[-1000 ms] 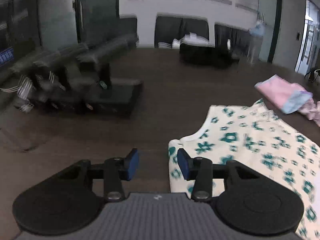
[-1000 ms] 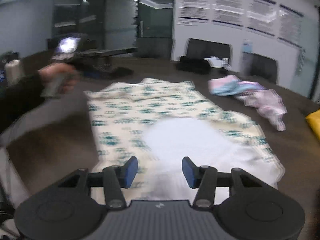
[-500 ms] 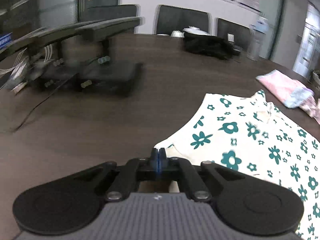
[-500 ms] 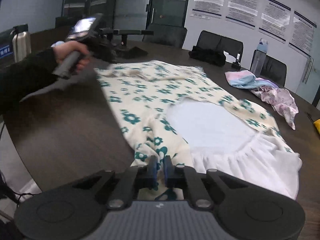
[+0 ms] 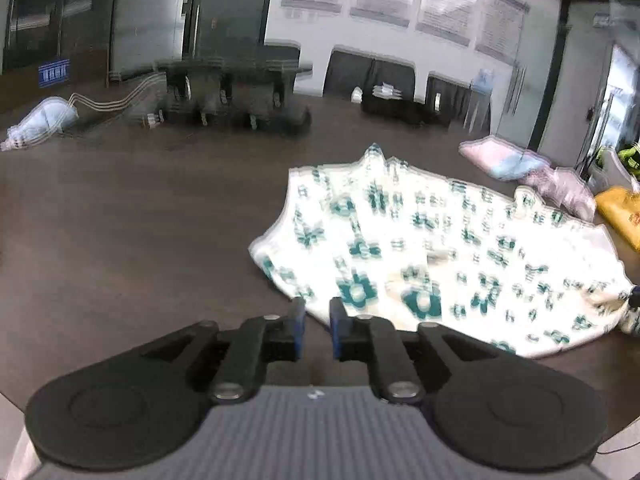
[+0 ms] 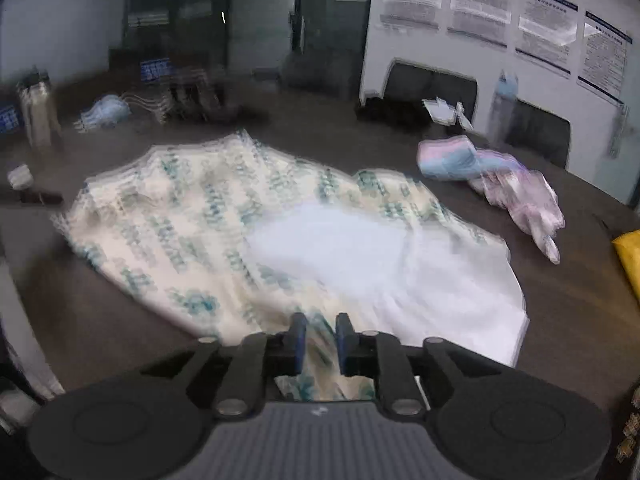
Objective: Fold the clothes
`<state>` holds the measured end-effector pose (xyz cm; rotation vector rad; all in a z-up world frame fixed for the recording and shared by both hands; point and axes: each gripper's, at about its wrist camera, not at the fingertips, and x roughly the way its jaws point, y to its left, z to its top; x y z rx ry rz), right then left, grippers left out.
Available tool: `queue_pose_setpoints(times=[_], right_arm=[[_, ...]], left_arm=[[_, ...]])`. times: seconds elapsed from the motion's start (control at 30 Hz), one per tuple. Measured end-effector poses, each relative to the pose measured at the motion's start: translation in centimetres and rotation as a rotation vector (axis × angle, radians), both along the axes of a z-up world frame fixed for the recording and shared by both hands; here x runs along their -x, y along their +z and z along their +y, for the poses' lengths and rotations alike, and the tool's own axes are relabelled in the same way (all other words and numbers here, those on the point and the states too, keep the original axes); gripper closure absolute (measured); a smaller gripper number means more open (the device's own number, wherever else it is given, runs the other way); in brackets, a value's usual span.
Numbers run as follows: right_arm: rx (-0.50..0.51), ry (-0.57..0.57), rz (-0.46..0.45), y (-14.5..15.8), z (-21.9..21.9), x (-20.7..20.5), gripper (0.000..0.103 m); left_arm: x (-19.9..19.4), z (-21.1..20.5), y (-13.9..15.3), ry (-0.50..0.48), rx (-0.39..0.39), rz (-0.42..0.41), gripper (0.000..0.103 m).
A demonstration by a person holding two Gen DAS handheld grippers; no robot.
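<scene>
Over the near edge of the table [image 5: 120,240]: left gripper [image 5: 316,316], parted a narrow crack, with bare wood showing through the gap and nothing held. Sits just beside the near-left corner of the garment [image 5: 440,248], which touches or almost touches the right fingertip.

Further along the same edge: right gripper [image 6: 321,330], likewise only a crack apart, but with printed fabric running through the gap and back under the body. Cannot tell whether pinched or merely lying there.

Beyond both: garment spread flat across the middle of the table, reaching toward the right edge. Past it, at the far right corner, pink clothes [image 6: 500,176] in a loose heap, well apart from the garment; a yellow item [image 5: 620,212] at the right edge.

Probably the start of a first fold, with the two near corners being taken or let go. Calls next for a firm pinch on both corners, then lifting them together and carrying them across toward the far edge, keeping the hem level.

Left view: print side only, plus the free corner. Right view: a white patch on the garment's near half, unseen from the left. Heavy blur in both.
</scene>
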<state>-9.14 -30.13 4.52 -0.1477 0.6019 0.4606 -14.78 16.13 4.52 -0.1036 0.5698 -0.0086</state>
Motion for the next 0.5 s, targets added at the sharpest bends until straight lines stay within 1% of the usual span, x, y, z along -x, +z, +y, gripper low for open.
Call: queue_pose_setpoints(times=[0.03, 0.07, 0.1, 0.13, 0.17, 0.23, 0.27, 0.33, 0.4, 0.43, 0.47, 0.5], right_arm=[[-0.032, 0.016, -0.001, 0.4, 0.2, -0.3, 0.074], [-0.082, 0.033, 0.003, 0.8, 1.4, -1.1, 0.069], [-0.127, 0.047, 0.008, 1.1, 2.7, -1.9, 0.067], [-0.163, 0.051, 0.022, 1.2, 4.3, -3.0, 0.065], [-0.202, 0.053, 0.048, 1.1, 6.1, -4.5, 0.059], [-0.257, 0.053, 0.119, 0.7, 9.9, -8.1, 0.049], [-0.264, 0.04, 0.161, 0.3, 11.7, -10.1, 0.049], [-0.271, 0.018, 0.237, -0.6, 15.4, -13.9, 0.049], [-0.244, 0.009, 0.262, -1.7, 18.6, -16.7, 0.051], [-0.234, -0.011, 0.279, -2.3, 19.8, -17.8, 0.053], [-0.229, -0.032, 0.299, -2.9, 20.7, -18.7, 0.06], [-0.22, -0.05, 0.31, -3.4, 21.3, -19.4, 0.067]], left_arm=[[-0.7, 0.2, 0.4, -0.025, -0.012, -0.029, 0.075], [-1.4, 0.3, 0.7, -0.055, -0.021, -0.06, 0.075], [-2.6, 0.1, 0.6, -0.1, -0.019, -0.067, 0.075], [-3.9, -0.7, 0.1, -0.153, -0.011, -0.046, 0.074], [-5.2, -1.6, -0.5, -0.207, -0.003, -0.019, 0.073], [-7.1, -4.0, -2.1, -0.246, -0.025, 0.038, 0.075], [-7.6, -5.1, -2.8, -0.258, -0.039, 0.067, 0.074], [-6.9, -6.4, -3.1, -0.285, -0.054, 0.051, 0.074], [-6.1, -6.2, -2.5, -0.324, -0.035, 0.036, 0.074], [-6.0, -5.6, -2.0, -0.34, -0.008, 0.023, 0.074], [-6.1, -4.8, -1.3, -0.344, 0.017, 0.004, 0.073], [-6.6, -4.1, -0.6, -0.32, 0.015, -0.015, 0.072]])
